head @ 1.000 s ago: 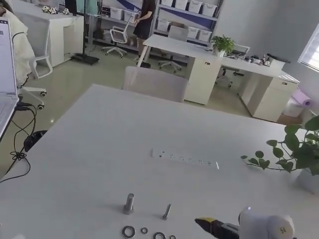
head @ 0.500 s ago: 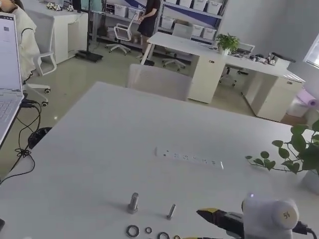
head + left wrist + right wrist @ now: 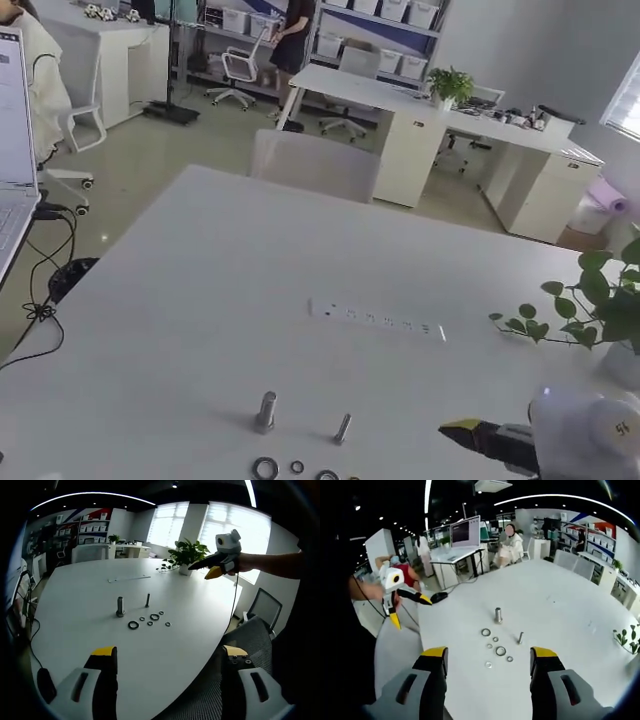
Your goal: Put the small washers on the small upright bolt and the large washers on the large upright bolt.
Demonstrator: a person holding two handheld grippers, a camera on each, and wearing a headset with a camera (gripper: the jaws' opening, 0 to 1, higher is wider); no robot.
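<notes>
right gripper view: right gripper (image 3: 489,654) jaws spread wide, empty. washers (image 3: 490,645) lie flat on table (image 3: 560,605), loose cluster straight ahead of jaw tips. large bolt (image 3: 498,615), small bolt (image 3: 520,638) upright just beyond. left gripper (image 3: 169,651) spread, empty, farther off. right looks nearer for first pick.

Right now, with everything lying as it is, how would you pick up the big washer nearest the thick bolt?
Probably from straight above, pinching the large washer across its ring: one jaw in the hole, one outside the rim. It lies flat on the table, offering no side to grab, and the nearest small washer lies clear of it.
</notes>
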